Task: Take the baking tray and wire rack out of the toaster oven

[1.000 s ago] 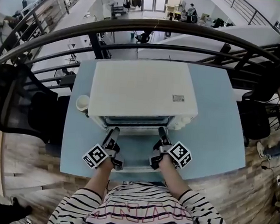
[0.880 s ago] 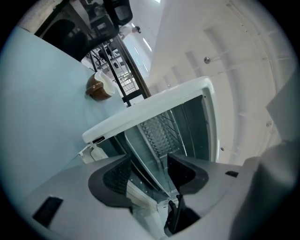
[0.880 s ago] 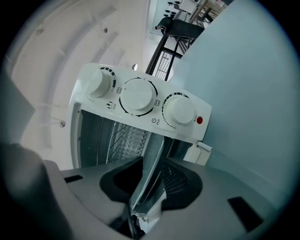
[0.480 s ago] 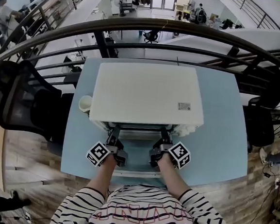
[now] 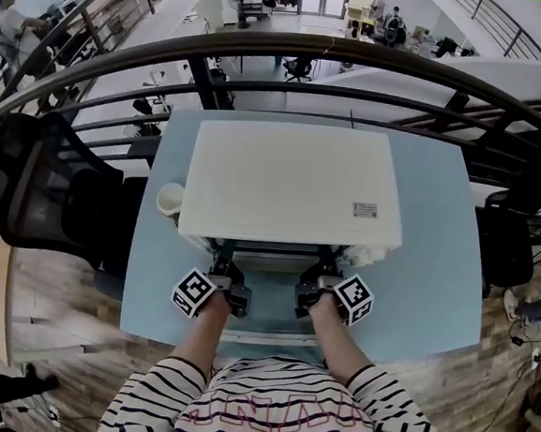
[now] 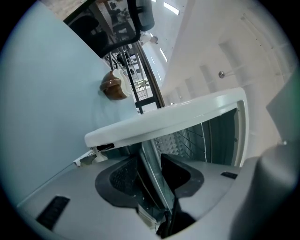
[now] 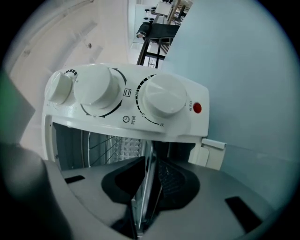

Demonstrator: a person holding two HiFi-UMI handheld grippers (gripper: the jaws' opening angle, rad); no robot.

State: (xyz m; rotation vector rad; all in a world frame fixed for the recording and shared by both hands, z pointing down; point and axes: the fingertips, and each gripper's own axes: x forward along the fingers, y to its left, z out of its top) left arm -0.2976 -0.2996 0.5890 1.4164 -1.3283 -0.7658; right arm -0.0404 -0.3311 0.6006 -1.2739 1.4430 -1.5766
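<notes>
A white toaster oven point(image 5: 292, 179) stands on a light blue table point(image 5: 435, 272) with its door point(image 5: 266, 321) folded down towards me. Both grippers reach into its mouth, rolled onto their sides. A thin metal edge, the baking tray's front rim point(image 6: 154, 180), runs between the jaws of my left gripper point(image 6: 152, 161) point(image 5: 226, 258); these jaws are closing, with a gap still showing beside the rim. My right gripper point(image 7: 149, 168) point(image 5: 323, 265) is closing on the same rim point(image 7: 146, 187), its pads very near it. The wire rack point(image 6: 187, 140) point(image 7: 101, 147) shows inside.
Three white knobs point(image 7: 164, 98) sit on the oven's control panel, above my right gripper. A cup point(image 5: 170, 199) point(image 6: 114, 86) stands on the table left of the oven. A black chair point(image 5: 47, 191) is at the table's left, and a curved railing point(image 5: 285, 47) lies beyond.
Both grippers have moved forward over the open door, and their tips now sit under the oven's top edge.
</notes>
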